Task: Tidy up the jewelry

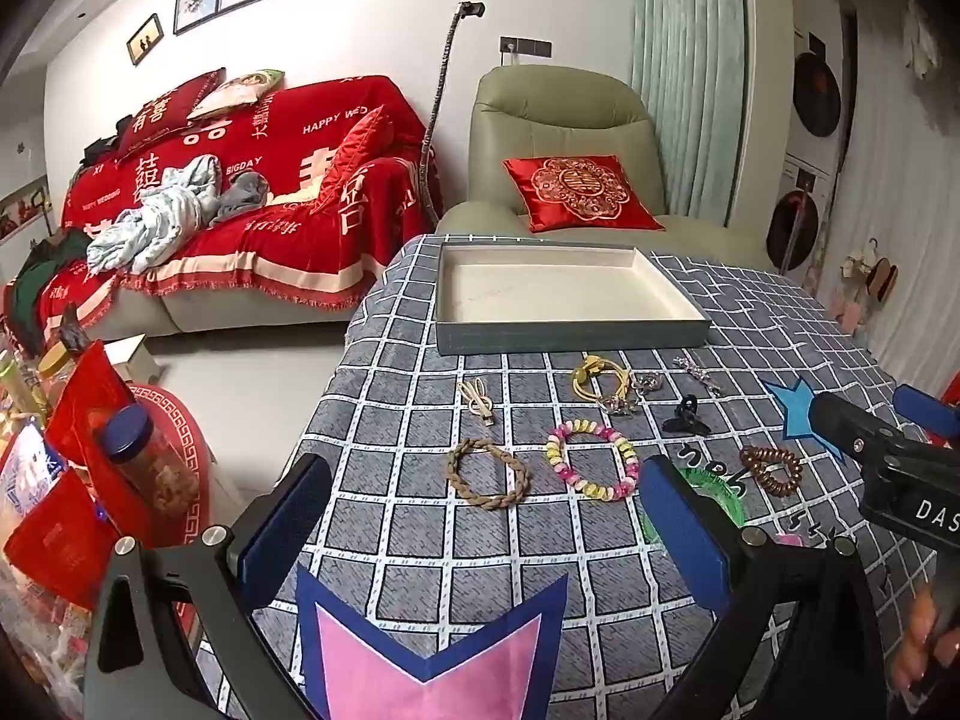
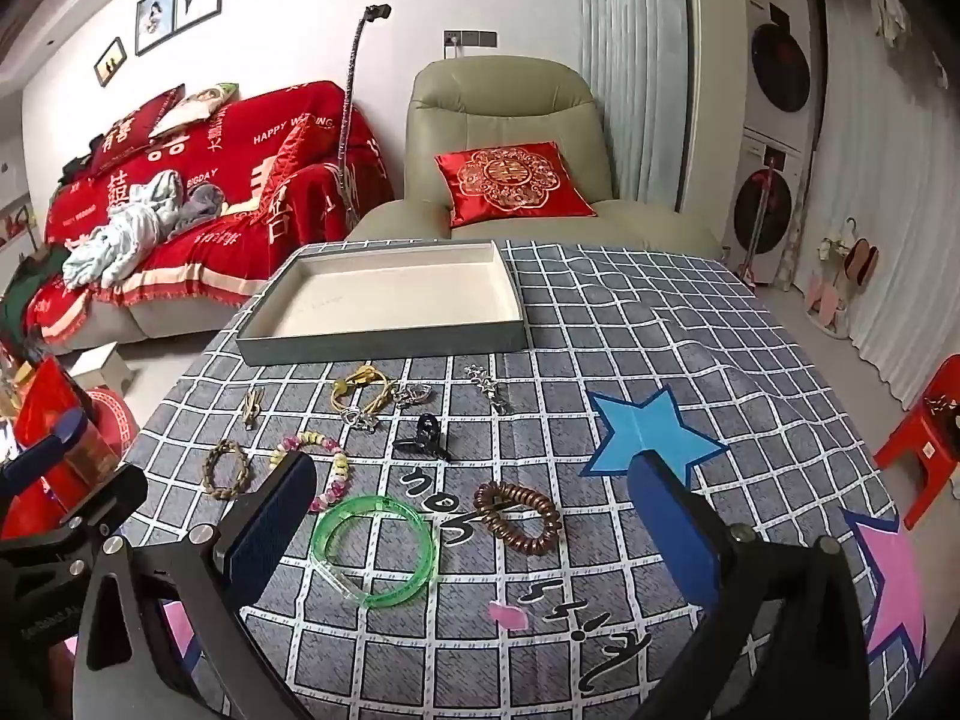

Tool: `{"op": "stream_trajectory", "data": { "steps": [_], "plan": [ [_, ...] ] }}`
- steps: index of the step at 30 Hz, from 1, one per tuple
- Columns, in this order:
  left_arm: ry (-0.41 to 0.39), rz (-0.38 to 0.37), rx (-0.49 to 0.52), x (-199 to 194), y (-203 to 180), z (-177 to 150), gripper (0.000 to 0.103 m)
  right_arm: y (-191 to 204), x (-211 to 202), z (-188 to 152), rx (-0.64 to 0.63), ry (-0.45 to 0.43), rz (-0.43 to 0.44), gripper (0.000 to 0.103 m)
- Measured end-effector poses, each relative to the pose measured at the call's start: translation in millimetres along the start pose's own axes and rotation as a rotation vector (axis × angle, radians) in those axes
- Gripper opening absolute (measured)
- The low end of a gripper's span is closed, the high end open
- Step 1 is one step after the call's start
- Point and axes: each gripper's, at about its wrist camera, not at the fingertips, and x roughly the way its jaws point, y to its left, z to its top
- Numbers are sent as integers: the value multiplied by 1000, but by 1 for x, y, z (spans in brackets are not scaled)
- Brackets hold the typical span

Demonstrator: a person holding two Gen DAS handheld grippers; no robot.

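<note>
An empty shallow grey tray point(image 1: 570, 339) point(image 2: 384, 345) with a white inside sits at the far side of the checked tablecloth. In front of it lie a braided brown bracelet point(image 1: 487, 474) point(image 2: 225, 469), a pink-and-yellow bead bracelet point(image 1: 591, 459) point(image 2: 336, 468), a green bangle point(image 2: 372, 549) point(image 1: 717, 489), a brown coil hair tie point(image 2: 519, 516) point(image 1: 771, 468), a black claw clip point(image 1: 687, 417) point(image 2: 423, 438), a yellow hair tie point(image 1: 600, 378) point(image 2: 360, 393) and a beige hair clip point(image 1: 477, 399) point(image 2: 253, 405). My left gripper point(image 1: 480, 531) hangs open before the two bracelets. My right gripper point(image 2: 474, 531) is open above the bangle and coil tie. Both hold nothing.
Small silver ornaments point(image 1: 699, 372) point(image 2: 489, 390) lie near the tray. A blue star point(image 2: 651, 432) and pink stars point(image 1: 429, 666) are sewn on the cloth. A red-covered sofa point(image 1: 252, 204), a green armchair point(image 2: 504, 156), a red stool point(image 2: 924, 438) and cluttered jars point(image 1: 147, 465) surround the table.
</note>
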Motion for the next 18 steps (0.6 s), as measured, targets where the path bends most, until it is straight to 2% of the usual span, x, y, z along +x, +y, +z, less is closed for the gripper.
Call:
{"op": "stream_trajectory", "data": {
  "steps": [18],
  "plan": [
    [11,-5,-1,3,-1,-1,103,1,-1,-1,1,-2,-3,103]
  ]
}}
